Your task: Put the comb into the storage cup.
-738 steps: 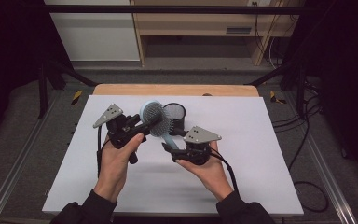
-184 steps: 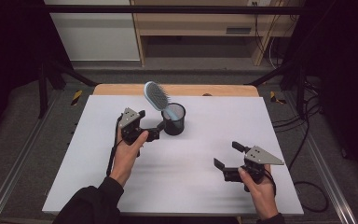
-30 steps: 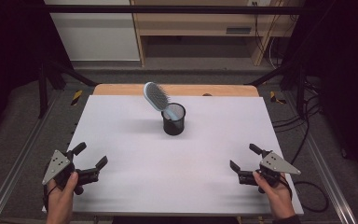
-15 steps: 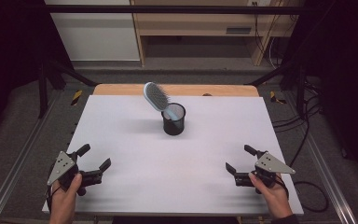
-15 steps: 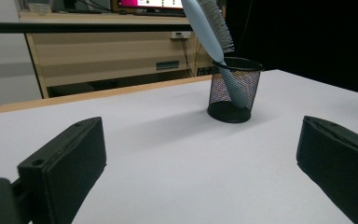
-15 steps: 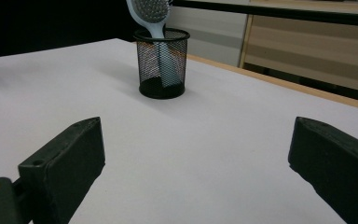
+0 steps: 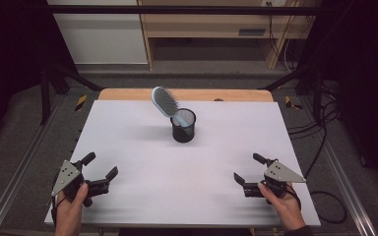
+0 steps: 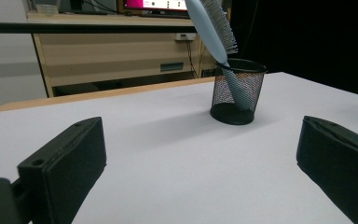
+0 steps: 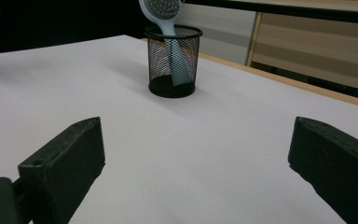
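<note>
1. Since half a second ago, my left gripper (image 7: 100,171) has moved slightly inward along the near left of the table (image 7: 128,132), and my right gripper (image 7: 249,168) has stayed close to its place at the near right.
2. Both sets of jaws stand spread wide and hold nothing.
3. The brush (image 7: 166,102) stands handle-down in the mesh cup (image 7: 183,126) at the far middle of the table, head leaning back and to the left, well apart from both grippers.
4. Judgement: the placing looks complete; both grippers are withdrawn.
5. Limits: in the left gripper view the brush (image 8: 213,28) is cut off at the top edge. I cannot tell through the mesh where the handle tip rests.
</note>
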